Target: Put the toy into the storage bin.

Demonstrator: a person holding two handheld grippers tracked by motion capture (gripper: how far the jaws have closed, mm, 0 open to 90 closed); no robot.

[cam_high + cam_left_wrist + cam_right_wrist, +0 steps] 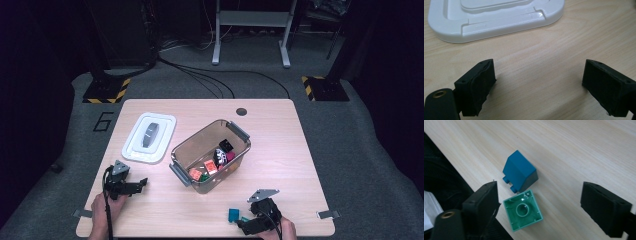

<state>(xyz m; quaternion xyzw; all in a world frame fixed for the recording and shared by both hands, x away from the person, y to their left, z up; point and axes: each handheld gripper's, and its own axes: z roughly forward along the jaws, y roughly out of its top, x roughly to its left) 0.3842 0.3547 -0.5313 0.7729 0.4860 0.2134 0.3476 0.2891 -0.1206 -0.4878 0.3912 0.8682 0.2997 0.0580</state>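
Table: a pale wooden table on a grey carpeted floor, seen from above the person's side.
Right gripper: the right gripper is at the near edge of the table, towards the near right corner, held in the person's hand. Its jaws stand apart and clamp nothing.
Green brick: a small green brick lies hollow side up between the right gripper's jaws, close to one of them and well clear of the other.
Blue brick: a blue brick lies on its side just beyond the green brick, its studs almost touching it, near the table's near edge.
Left gripper: the left gripper rests near the near left corner, jaws wide apart over bare wood.
Lid: a white lid lies flat just beyond the left gripper, towards the left edge.
Box: a clear plastic box with grey handles sits at the table's middle, holding several coloured bricks.
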